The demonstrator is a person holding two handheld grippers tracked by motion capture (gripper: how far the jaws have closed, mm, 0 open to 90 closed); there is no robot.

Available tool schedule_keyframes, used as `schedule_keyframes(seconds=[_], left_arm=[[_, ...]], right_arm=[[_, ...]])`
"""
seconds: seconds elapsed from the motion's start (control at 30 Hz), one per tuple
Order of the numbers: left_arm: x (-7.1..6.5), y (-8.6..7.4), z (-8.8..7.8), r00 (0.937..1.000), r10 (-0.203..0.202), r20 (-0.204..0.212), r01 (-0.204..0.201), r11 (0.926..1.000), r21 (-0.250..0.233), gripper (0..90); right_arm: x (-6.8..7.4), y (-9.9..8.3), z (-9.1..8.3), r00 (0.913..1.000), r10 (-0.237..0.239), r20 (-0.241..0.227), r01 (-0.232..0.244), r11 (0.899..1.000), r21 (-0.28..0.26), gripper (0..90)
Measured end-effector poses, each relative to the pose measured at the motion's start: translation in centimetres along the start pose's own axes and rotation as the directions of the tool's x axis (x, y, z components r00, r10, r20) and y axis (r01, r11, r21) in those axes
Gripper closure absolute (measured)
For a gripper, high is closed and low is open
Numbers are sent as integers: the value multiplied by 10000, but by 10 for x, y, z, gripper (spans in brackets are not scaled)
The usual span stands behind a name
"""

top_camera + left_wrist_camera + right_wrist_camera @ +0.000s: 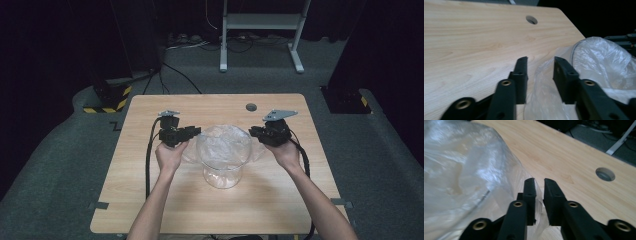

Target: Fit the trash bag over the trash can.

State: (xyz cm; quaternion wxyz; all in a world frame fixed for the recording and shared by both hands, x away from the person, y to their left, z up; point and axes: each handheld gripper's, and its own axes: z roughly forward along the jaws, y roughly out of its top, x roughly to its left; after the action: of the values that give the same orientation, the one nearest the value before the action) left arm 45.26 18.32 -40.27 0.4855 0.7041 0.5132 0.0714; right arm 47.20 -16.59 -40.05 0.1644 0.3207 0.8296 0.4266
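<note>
The plastic bag (pixel 223 142) already lines the glass bowl (pixel 223 172). Both grippers' fingers (pixel 522 72) (pixel 530 192) sit partly open around its edges, which need folding down.

Glass bowl (pixel 223 159) stands at mid-surface (pixel 150 200), plastic bag (pixel 223 140) inside it and draped over its rim. Left gripper (pixel 192 132) just left of the bowl, right gripper (pixel 256 132) just right. Cable hole (pixel 251 107) behind, toward the far edge
</note>
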Motion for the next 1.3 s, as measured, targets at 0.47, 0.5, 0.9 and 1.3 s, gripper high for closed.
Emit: schedule_keyframes(seconds=[0.47, 0.5, 0.9, 1.3], left_arm=[[-33, -20, -49, 9893, 1427, 295, -1383, 9835, -1168, 430], [-37, -24, -52, 9861, 1614, 395, -1558, 9807, -1184, 429], [-65, -74, -75, 9369, 3438, 639, -3390, 9378, -742, 431], [-64, -86, -53, 9009, 4329, 311, -4340, 8996, 484, 729]], right_arm=[[30, 12, -20, 9975, -601, -363, 540, 9871, -1508, 583], [33, 11, -19, 9971, -603, -462, 525, 9865, -1549, 573], [39, 5, -5, 9962, -457, -738, 360, 9910, -1288, 543], [38, 3, -4, 9960, -328, -833, 225, 9923, -1220, 543]])
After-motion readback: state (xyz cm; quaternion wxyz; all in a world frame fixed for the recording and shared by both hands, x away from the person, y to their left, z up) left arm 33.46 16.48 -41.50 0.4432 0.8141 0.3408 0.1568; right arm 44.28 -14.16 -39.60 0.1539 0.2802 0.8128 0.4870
